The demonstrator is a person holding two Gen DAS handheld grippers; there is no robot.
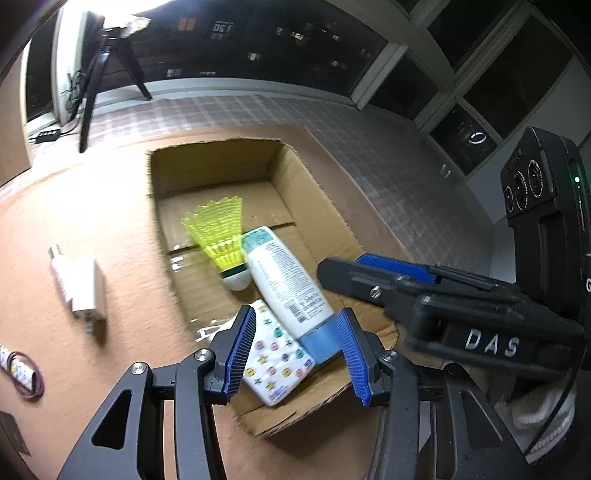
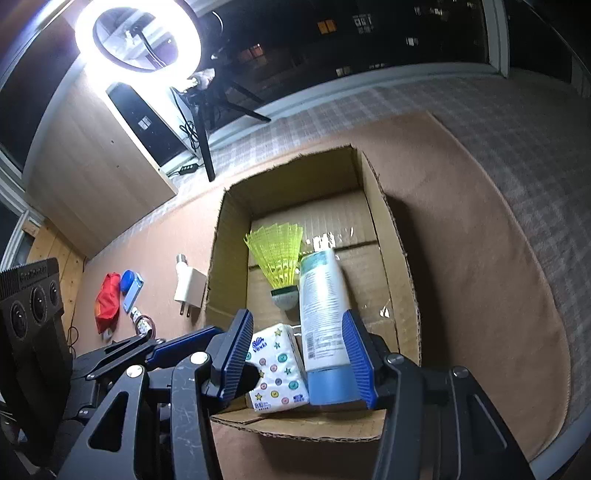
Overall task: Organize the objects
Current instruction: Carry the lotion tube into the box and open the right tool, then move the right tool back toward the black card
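Surface: brown mat (image 2: pixel 461 258) over a checked cloth (image 2: pixel 517 122), dark windows (image 1: pixel 295 40) along the top of both views.
Light: ring lamp (image 2: pixel 138 35) glows at upper left of the right wrist view, on a black tripod.
Box: open cardboard box (image 2: pixel 402 266) sits mid-frame on the mat.
Bottle: white bottle (image 2: pixel 323 302) with a blue cap lies inside the box, cap toward me, leaning over the tissue pack.
Shuttlecock: yellow shuttlecock (image 2: pixel 279 258) lies in the box, its white nose just beside the bottle.
Tissues: patterned tissue pack (image 2: pixel 279 365) rests at the near end of the box, lower centre.
My left tongs: left gripper (image 1: pixel 297 350) is spread; the bottle's cap shows between the blue pads, neither pad pressing it.
My right tongs: right gripper (image 2: pixel 301 354) is spread too, framing the tissue pack and the cap without pinching either.
Outside the box: white charger (image 2: pixel 190 286) just left of the box wall; red pouch (image 2: pixel 108 304) and blue case (image 2: pixel 132 286) further left.
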